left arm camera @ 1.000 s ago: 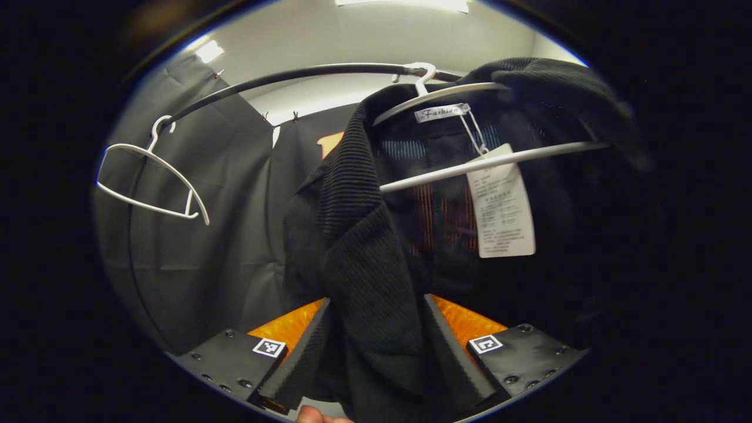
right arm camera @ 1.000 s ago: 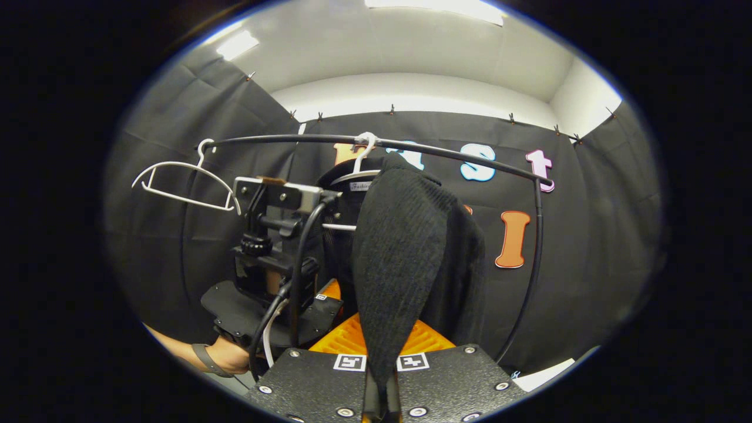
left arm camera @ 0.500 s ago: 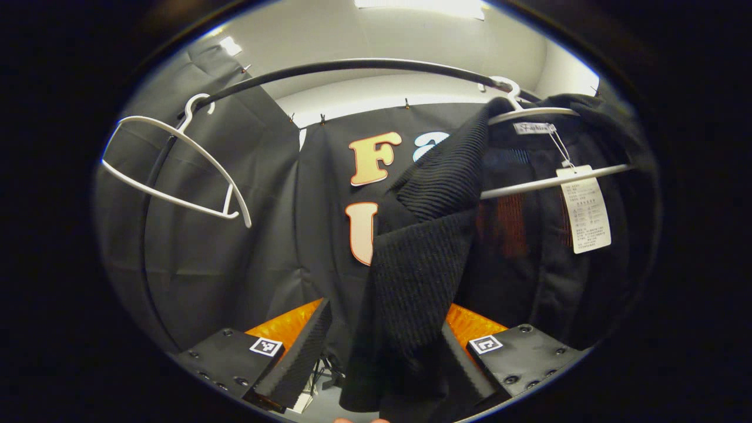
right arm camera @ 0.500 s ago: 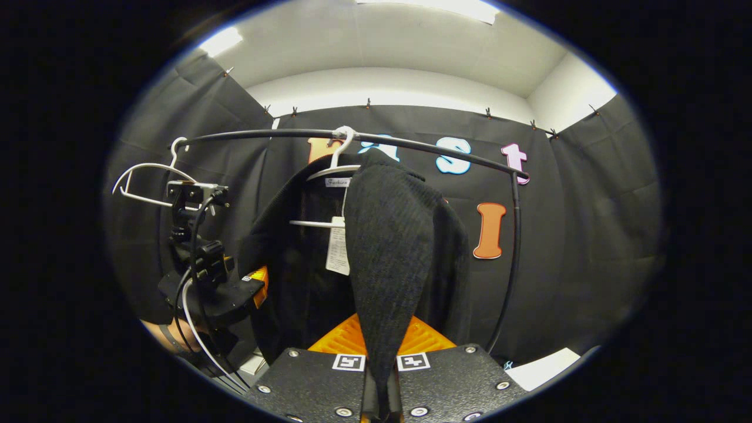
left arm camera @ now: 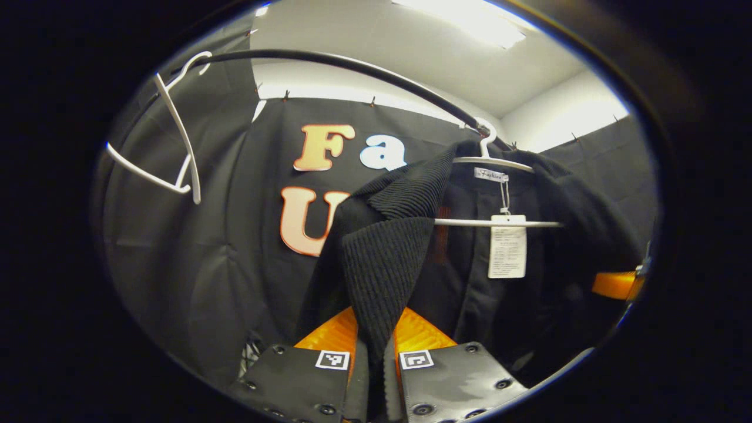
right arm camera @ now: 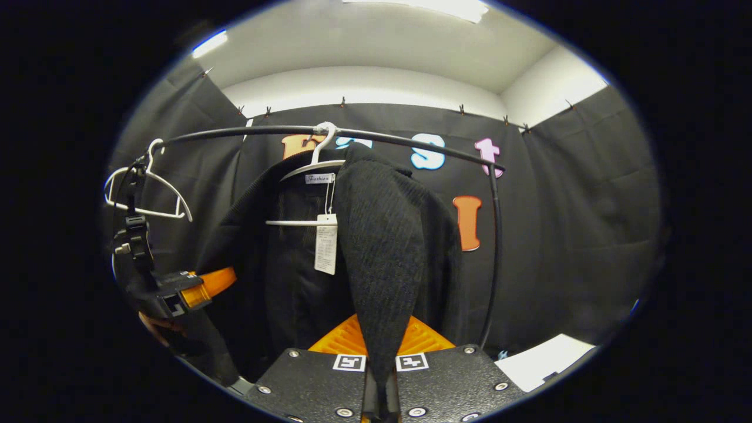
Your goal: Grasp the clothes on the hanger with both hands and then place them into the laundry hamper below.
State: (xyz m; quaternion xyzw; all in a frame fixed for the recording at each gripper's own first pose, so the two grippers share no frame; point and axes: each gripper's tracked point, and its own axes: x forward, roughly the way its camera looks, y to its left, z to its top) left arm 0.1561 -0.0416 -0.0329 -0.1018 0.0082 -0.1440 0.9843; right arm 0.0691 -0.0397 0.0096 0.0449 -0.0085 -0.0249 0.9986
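Since a second ago the left tool [left arm camera: 376, 382] has narrowed and pulled back, now pinching the cardigan [left arm camera: 382, 276] front as the right tool [right arm camera: 380, 393] does, garment ahead on its hanger [right arm camera: 305, 170] (lift-off, hamper drop remain).

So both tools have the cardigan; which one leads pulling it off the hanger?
Probably right. The right tool pinches the front panel of the cardigan directly below the hanger; the left tool pulls from one side.

A curved black rail [right arm camera: 411, 143] spans the upper frame in the right gripper view. Two white hangers hook over it: an empty hanger [right arm camera: 147, 194] at far left and, near centre, a hanger [right arm camera: 314, 167] carrying the black garment [right arm camera: 382, 247].
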